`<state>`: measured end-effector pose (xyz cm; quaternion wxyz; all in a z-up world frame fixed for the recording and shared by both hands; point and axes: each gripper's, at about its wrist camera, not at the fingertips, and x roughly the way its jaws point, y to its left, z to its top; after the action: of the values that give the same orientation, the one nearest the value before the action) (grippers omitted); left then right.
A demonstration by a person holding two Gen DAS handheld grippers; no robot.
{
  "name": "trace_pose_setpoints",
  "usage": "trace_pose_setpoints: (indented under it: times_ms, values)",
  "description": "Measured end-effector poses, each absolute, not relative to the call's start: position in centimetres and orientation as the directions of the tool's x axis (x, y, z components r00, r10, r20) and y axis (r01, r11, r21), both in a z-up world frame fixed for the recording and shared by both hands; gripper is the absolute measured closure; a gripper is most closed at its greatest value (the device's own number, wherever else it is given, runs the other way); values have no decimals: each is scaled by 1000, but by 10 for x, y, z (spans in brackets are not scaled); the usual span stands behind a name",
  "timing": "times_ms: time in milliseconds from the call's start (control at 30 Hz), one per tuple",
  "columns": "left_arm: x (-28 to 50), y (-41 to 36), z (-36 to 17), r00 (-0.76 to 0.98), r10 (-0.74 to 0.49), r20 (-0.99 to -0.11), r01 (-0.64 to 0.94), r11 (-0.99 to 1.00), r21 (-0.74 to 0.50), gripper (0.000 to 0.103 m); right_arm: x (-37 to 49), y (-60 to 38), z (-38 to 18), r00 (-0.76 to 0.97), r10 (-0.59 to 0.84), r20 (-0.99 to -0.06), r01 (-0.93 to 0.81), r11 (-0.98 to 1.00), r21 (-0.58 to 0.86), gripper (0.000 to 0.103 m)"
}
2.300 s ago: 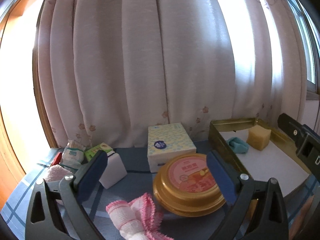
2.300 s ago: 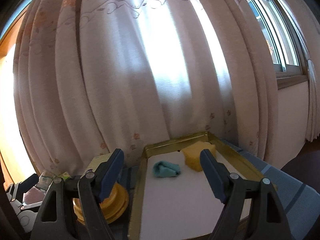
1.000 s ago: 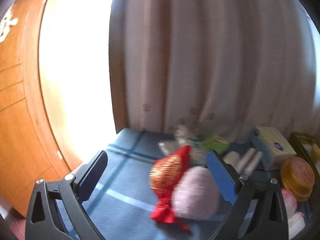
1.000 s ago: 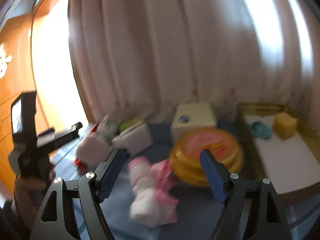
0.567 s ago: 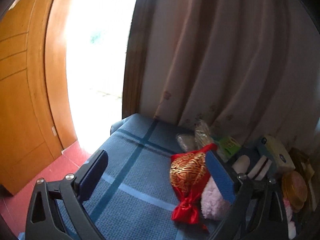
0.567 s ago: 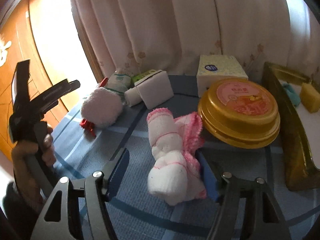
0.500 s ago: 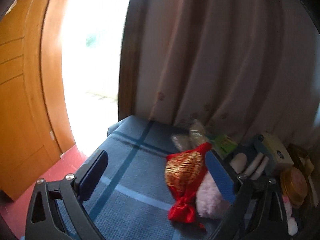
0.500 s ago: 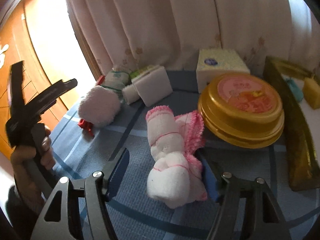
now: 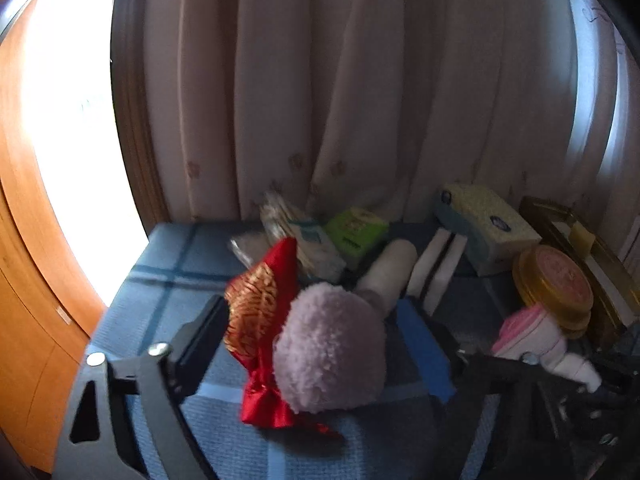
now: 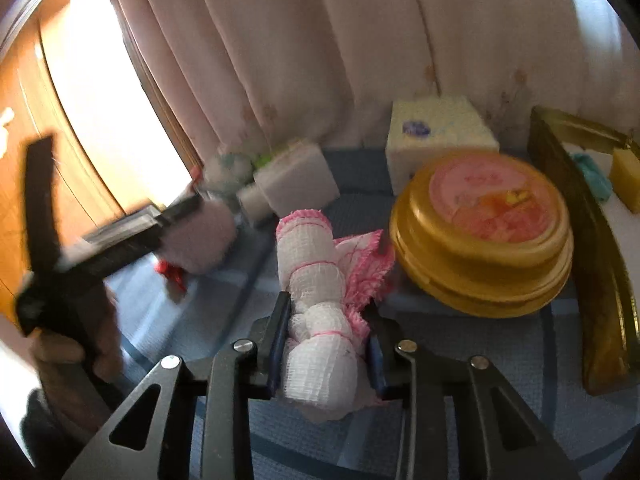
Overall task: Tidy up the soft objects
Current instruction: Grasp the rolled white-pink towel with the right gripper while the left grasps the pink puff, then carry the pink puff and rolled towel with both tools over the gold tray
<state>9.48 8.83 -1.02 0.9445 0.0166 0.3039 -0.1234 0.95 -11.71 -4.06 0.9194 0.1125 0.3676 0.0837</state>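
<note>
1. Right wrist view was pretty crowded: a round gold tin (image 10: 482, 240) with a pink label sat just right of the white-and-pink rolled towel (image 10: 320, 320), a tissue box (image 10: 438, 132) stood behind the tin by the curtain (image 10: 320, 40), and a gold-rimmed tray (image 10: 576, 216) on the far right held a yellow sponge (image 10: 626, 174) and a teal cloth (image 10: 596, 178).
2. A white block (image 10: 298, 182) stood behind the towel, so that side was tight.
3. The right gripper (image 10: 326, 344) was clamped on the near end of the rolled towel, pads pressing both sides; its jaws had just been closing.
4. The towel looked like gauzy white cloth tied into lumps with pink thread, with a frilly pink edge fanning out to the right. It lay on the blue checked tablecloth (image 10: 480, 360).
5. From the left wrist, the left gripper (image 9: 316, 332) straddled a fluffy pale pink ball (image 9: 332, 348) and a red and gold pouch (image 9: 260, 312) lying touching each other. Its jaws had just been closing too, but I couldn't tell whether the pads were pressing yet.
6. Behind those, small packets (image 9: 304, 240), a green box (image 9: 356, 230) and a pale roll (image 9: 390, 272) were crammed together against the curtain.
7. A hand (image 10: 76, 340) holding the left gripper showed blurry at the left of the right wrist view.
</note>
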Motion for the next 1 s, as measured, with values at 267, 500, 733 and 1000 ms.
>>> trace_pose_setpoints:
  times_ms: [267,500,733,1000]
  values:
    - [110,78,-25,674,-253,-694,267,960,-90,78,-8,-111,-10,876,147,-460,-66,980,186,68]
    - [88,78,-12,744,-257,-617,280,958,-61,82,-30,-99,4,946,74,-315,-52,996,79,68]
    - [44,93,11,883,-229,-410,220,973,-71,82,-34,-98,6,947,73,-312,-52,996,74,68]
    - [33,85,20,921,-177,-346,181,983,-20,82,-31,-104,3,948,75,-310,-44,993,105,68]
